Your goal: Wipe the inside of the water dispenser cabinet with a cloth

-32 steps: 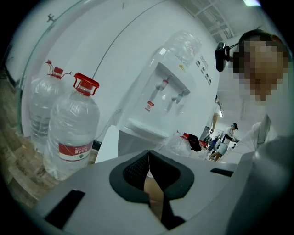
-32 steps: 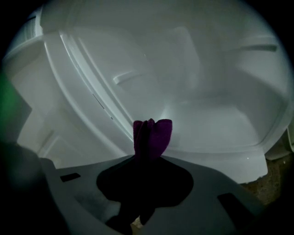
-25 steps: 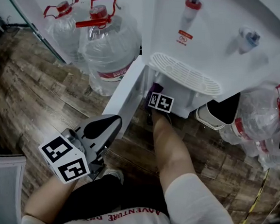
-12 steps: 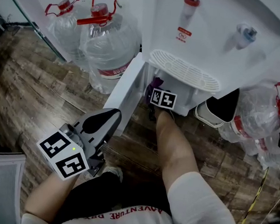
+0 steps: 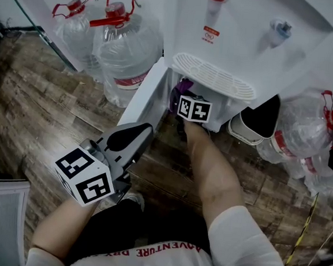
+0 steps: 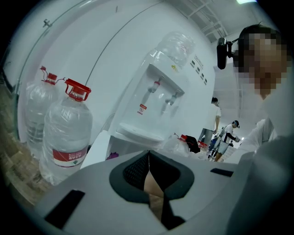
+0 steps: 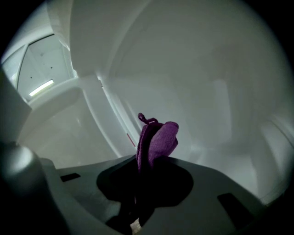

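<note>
While the left hand-held gripper [image 6: 148, 160] sits closed, the right [image 7: 143, 170] pinches fuzzy purple cloth [image 7: 159, 140].

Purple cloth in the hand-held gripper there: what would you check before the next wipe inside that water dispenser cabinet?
1. The purple cloth is clamped in the right hand-held gripper: ok.
2. The right hand-held gripper is inside the white water dispenser cabinet: ok, white walls surround it.
3. The white cabinet door is swung open: ok.
4. The cloth is pressing on a cabinet wall: cannot tell.
5. The left hand-held gripper is shut, empty and outside the cabinet: ok.
</note>
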`<state>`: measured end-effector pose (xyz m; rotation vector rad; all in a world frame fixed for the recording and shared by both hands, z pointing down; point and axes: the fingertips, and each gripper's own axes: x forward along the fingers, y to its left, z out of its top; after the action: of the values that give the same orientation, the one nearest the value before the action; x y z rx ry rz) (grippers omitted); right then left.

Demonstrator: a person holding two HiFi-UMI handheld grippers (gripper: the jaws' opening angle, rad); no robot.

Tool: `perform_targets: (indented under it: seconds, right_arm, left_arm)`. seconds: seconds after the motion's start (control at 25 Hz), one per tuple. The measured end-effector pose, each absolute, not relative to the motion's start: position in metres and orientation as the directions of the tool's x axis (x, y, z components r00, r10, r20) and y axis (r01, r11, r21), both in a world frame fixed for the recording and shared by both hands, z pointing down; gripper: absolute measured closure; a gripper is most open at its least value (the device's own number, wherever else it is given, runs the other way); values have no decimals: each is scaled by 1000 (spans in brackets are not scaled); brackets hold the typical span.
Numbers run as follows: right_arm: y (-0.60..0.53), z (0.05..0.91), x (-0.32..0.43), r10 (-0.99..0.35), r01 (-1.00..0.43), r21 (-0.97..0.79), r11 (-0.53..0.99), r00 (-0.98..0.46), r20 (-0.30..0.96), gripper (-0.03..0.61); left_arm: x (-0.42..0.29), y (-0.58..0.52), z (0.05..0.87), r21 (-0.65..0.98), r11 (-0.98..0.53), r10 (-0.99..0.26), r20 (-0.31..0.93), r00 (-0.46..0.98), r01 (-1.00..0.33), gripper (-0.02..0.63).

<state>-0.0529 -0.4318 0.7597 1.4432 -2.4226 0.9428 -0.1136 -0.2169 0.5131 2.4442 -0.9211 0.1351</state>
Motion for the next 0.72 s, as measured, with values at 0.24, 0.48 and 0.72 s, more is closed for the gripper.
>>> perform_targets:
  seconds: [0.24, 0.48, 0.72]
  right_arm:
    - [-433, 725, -54, -743, -815, -436, 381, -550, 380, 488]
    - [-432, 692, -57, -760, -802, -404, 440, -572, 309, 488]
    - [-430, 674, -53, -771, -804, -363, 472, -576, 273, 489]
  left_arm:
    - [-105, -222, 524, 444, -613, -591, 291, 752, -654, 586]
    - [-98, -230, 531, 453, -598, -598, 297, 745, -661, 586]
    - [-91, -235, 540, 478, -578, -594, 310, 742, -662, 586]
